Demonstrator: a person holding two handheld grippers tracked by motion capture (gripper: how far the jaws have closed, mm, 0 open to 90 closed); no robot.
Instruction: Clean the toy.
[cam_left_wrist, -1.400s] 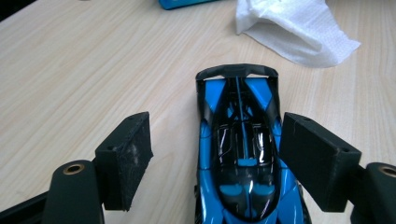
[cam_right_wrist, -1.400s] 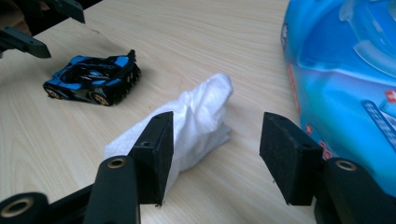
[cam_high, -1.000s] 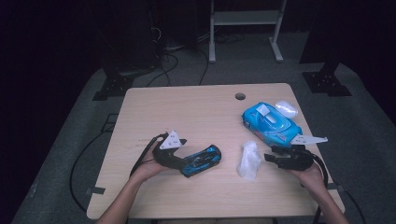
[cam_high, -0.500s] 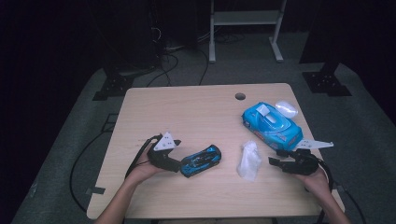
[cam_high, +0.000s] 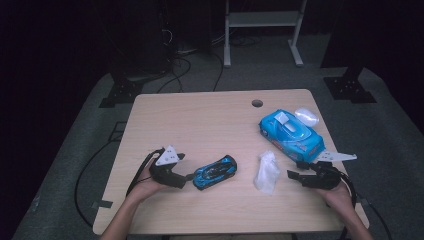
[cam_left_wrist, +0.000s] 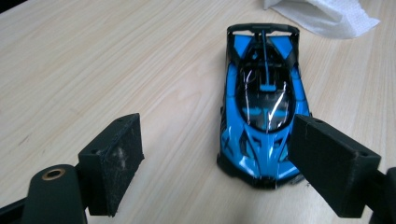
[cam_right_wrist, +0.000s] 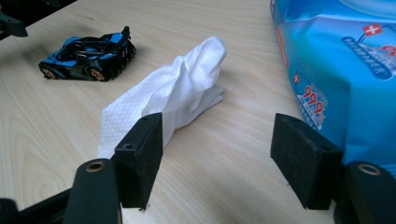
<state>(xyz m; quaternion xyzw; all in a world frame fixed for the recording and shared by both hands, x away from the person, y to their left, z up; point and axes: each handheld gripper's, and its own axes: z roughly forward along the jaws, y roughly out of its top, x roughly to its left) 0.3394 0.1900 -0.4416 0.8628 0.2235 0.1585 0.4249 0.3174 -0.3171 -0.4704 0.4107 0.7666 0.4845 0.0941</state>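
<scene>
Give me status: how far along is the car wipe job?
Done: one wipe is out of the pack, lying crumpled beside the car. In hand: nothing; left gripper and right gripper have just been opening, jaws clear of both. Left: possibly more wiping, tidying away.

We count one blue toy car (cam_high: 215, 171), one crumpled white wipe (cam_high: 266, 173), one blue pack of wet wipes (cam_high: 290, 134) and two grippers, all on one worktop (cam_high: 210, 120).
</scene>
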